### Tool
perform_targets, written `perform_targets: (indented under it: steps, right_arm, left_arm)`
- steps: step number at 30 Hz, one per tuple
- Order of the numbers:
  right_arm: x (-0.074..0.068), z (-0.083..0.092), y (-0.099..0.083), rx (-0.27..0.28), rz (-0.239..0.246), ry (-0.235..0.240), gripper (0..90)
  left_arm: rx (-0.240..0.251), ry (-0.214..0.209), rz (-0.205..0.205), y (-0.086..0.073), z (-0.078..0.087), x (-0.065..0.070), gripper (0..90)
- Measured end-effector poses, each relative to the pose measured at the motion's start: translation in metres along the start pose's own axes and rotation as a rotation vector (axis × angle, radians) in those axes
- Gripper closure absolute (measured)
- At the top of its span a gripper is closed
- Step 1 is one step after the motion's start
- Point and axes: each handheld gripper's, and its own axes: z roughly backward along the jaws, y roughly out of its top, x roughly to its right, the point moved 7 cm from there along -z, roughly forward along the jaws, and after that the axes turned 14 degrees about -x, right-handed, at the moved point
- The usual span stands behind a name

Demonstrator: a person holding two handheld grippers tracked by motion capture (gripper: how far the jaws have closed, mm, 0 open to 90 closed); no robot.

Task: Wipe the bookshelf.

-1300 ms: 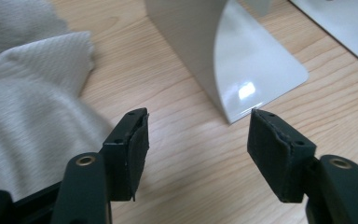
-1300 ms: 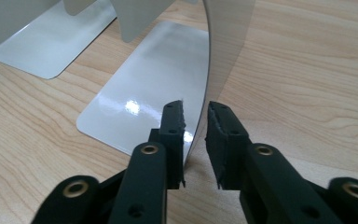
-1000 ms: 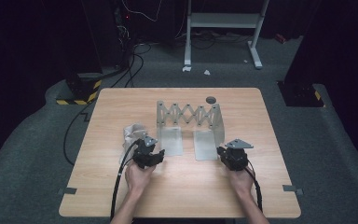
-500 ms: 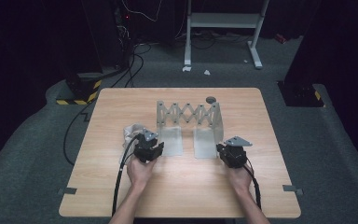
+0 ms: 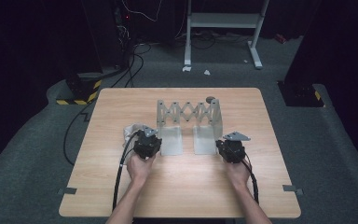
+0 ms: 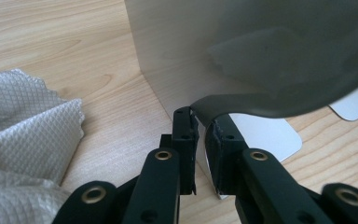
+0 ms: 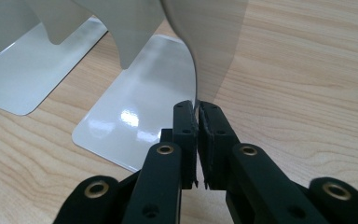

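Wooden table bears grey, glossy expanding bookend

You have a light wood-grain table bearing a pale grey metal expanding rack, its flat feet glossy and near white, its far span a criss-cross lattice. Your left gripper and right gripper are black with brass-coloured rivets. Near left lies a white cloth in a fine diamond weave. Far left on the dark grey floor sits a yellow-and-black striped block.
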Motion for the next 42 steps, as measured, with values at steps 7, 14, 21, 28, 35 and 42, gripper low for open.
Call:
perform_targets:
  steps: [7,14,21,28,35,42]
  right_arm:
    - [0.004,-0.004,0.006,-0.002,-0.022,0.006,85.6]
    - [0.007,-0.01,0.014,-0.01,-0.043,0.011,85.7]
    - [0.008,-0.013,0.018,-0.022,-0.055,0.014,85.0]
    - [0.007,-0.01,0.019,-0.017,-0.04,0.015,82.6]
    - [0.004,0.0,0.018,-0.004,-0.01,0.022,68.3]
    - [0.014,0.013,0.014,0.025,-0.04,0.023,59.8]
  left_arm:
    - [-0.022,0.001,-0.003,0.008,-0.003,-0.01,82.8]
    - [-0.035,0.015,-0.011,0.016,-0.008,-0.019,83.6]
    - [-0.033,0.004,0.001,0.02,-0.01,-0.025,84.1]
    - [-0.027,0.0,-0.017,0.019,-0.008,-0.024,77.8]
    - [0.01,-0.037,-0.013,0.017,0.004,-0.023,55.6]
    - [0.044,-0.027,0.006,0.012,0.018,-0.033,49.9]
